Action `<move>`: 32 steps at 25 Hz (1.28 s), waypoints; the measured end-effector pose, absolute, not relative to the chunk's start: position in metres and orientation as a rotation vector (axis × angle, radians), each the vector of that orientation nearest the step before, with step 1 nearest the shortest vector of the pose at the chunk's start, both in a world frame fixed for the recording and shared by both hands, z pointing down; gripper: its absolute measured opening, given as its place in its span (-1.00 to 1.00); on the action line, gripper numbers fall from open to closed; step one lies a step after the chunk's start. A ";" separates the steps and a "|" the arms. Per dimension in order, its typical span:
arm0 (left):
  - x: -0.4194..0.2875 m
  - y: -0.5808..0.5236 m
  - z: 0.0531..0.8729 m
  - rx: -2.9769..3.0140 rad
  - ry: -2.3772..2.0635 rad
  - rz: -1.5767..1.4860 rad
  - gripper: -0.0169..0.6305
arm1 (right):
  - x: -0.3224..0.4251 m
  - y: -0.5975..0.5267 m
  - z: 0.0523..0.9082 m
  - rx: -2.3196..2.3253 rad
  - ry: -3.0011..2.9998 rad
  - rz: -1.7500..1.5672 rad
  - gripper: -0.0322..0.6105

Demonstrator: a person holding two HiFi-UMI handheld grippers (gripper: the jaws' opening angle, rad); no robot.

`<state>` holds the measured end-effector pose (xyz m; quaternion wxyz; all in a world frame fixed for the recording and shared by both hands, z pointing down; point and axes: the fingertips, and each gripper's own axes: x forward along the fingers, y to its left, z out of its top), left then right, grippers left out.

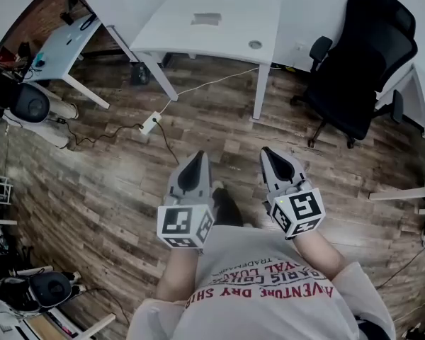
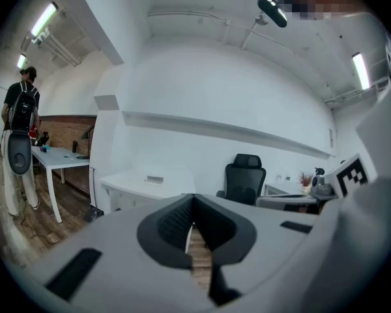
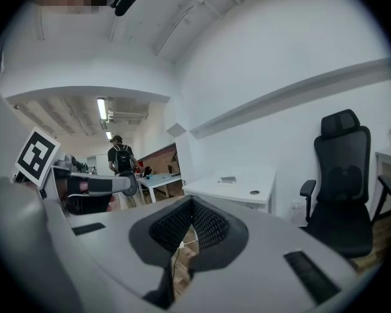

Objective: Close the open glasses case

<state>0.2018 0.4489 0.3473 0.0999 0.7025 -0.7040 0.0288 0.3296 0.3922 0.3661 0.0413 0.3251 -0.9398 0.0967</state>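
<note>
No glasses case shows in any view. In the head view my left gripper and right gripper are held side by side in front of my body, above a wooden floor, both pointing away from me. The left gripper has its ribbed black pads meeting at the tips with nothing between them. In the right gripper view the right gripper is shut the same way and holds nothing. Only floor shows through the small gap behind each pair of pads.
A white desk stands ahead, with a black office chair to its right. A power strip and its cables lie on the floor to the left. Another desk is at far left. A person with a backpack stands in the distance.
</note>
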 end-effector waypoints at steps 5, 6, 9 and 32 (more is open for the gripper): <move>0.158 0.413 0.357 2.049 -2.076 0.065 -0.95 | 0.297 0.360 0.374 0.998 -2.865 0.307 -0.86; 0.148 0.402 0.358 2.053 -2.068 0.061 -0.95 | 0.288 0.350 0.374 1.007 -2.858 0.303 -0.86; 0.119 0.363 0.360 2.069 -2.024 0.047 -0.95 | 0.259 0.316 0.374 1.038 -2.832 0.307 -0.86; -0.104 0.104 0.366 2.134 -1.836 0.097 -0.95 | 0.035 0.056 0.370 1.133 -2.686 0.302 -0.86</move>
